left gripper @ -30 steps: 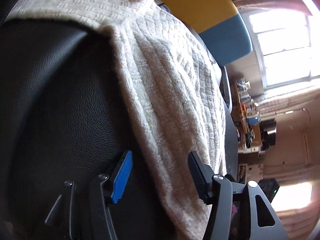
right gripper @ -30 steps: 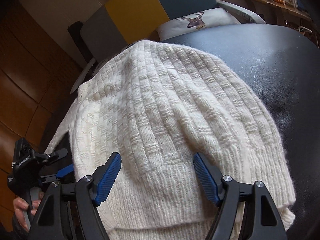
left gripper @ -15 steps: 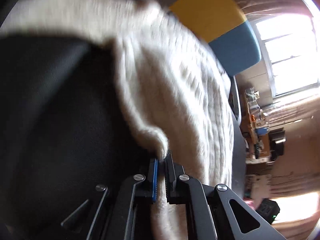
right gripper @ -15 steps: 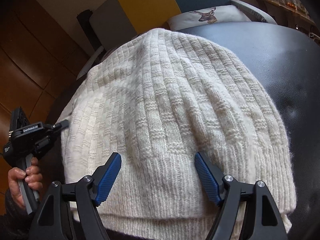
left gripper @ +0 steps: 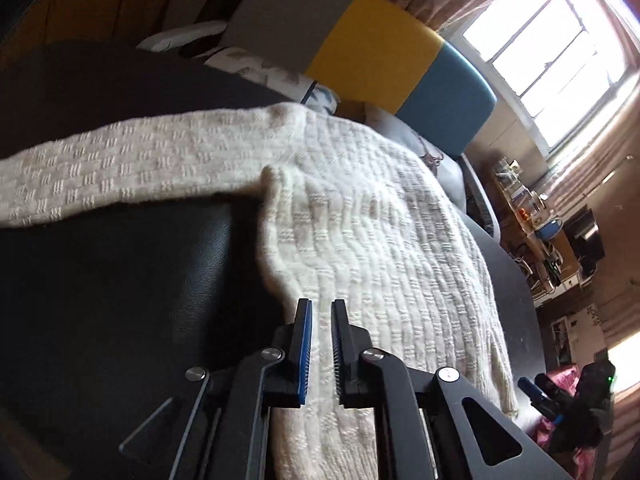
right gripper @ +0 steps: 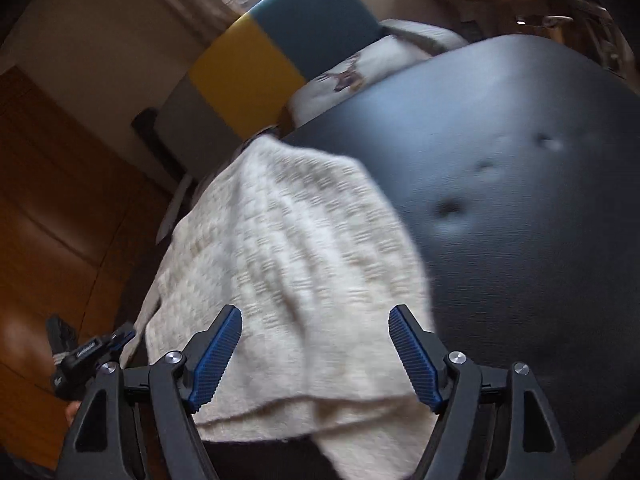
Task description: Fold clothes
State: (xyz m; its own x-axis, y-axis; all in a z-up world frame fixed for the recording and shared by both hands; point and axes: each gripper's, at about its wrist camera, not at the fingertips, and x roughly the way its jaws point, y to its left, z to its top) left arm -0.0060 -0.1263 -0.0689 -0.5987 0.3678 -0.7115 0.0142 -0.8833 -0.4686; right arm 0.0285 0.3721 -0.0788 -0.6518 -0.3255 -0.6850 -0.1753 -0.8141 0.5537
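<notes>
Left hand-held gripper opening, pinching chunky basket-knit sweater.

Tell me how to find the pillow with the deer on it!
Start at the big black table where the white sweater lies. Look past its far edge to the chair with gray, yellow and blue panels. The pillow sits on that chair; it is the only white cushion with a brown deer printed on it.
</notes>
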